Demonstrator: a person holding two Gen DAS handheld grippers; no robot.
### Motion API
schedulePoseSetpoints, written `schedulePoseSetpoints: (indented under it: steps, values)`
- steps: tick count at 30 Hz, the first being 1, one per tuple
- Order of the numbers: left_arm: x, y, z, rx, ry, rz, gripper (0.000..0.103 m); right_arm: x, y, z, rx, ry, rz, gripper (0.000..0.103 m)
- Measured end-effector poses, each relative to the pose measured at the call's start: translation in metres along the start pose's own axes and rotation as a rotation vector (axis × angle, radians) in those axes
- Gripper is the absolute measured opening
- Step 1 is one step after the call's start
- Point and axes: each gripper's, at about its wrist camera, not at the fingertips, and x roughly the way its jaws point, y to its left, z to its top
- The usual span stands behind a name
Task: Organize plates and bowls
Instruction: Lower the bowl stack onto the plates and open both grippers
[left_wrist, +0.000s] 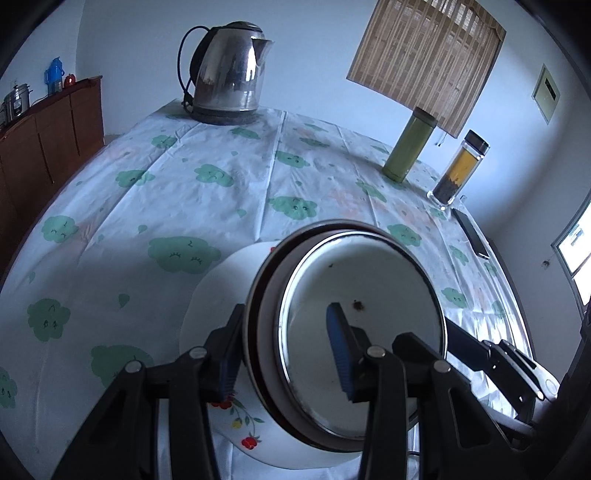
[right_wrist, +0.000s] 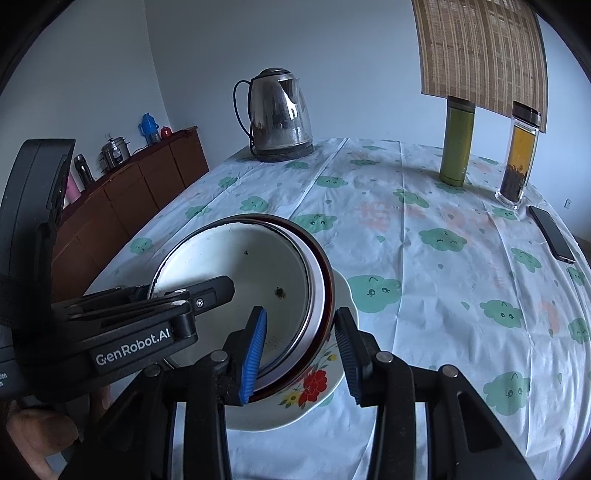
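Nested bowls (left_wrist: 354, 314) were gripped by opposite rims, left hand-held gripper (left_wrist: 288, 354) and right hand-held gripper (right_wrist: 301, 354) each clamped across the wall, apparently for balance, over floral plate (right_wrist: 325, 391) on worktop (left_wrist: 221, 177).

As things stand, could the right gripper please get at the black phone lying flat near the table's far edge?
Probably not yet: the right gripper is clamped on the nested enamel bowls, though bare cloth leads to the phone.

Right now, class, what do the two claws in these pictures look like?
Both the left claw and the right claw are black plastic with silver rivets at the joints. Their fingers carry ribbed blue pads. White lettering on the left claw's body reads GenRobot.AI.
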Motion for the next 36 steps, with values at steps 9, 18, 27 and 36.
schedulePoseSetpoints:
  steps: [9, 18, 27, 36]
  values:
    - [0.005, 0.004, 0.000, -0.011, 0.022, -0.001, 0.041, 0.002, 0.001, 0.000, -0.006, 0.009, 0.000, 0.042]
    - [0.015, 0.009, 0.000, -0.028, 0.058, -0.017, 0.041, 0.000, 0.001, 0.002, -0.003, 0.004, 0.011, 0.042]
    - [0.013, 0.004, -0.001, -0.013, 0.042, -0.035, 0.041, 0.004, -0.004, 0.006, -0.008, 0.005, -0.006, 0.042]
    - [0.011, 0.006, 0.000, -0.023, 0.032, -0.038, 0.045, 0.014, -0.015, 0.002, 0.044, 0.015, 0.052, 0.044]
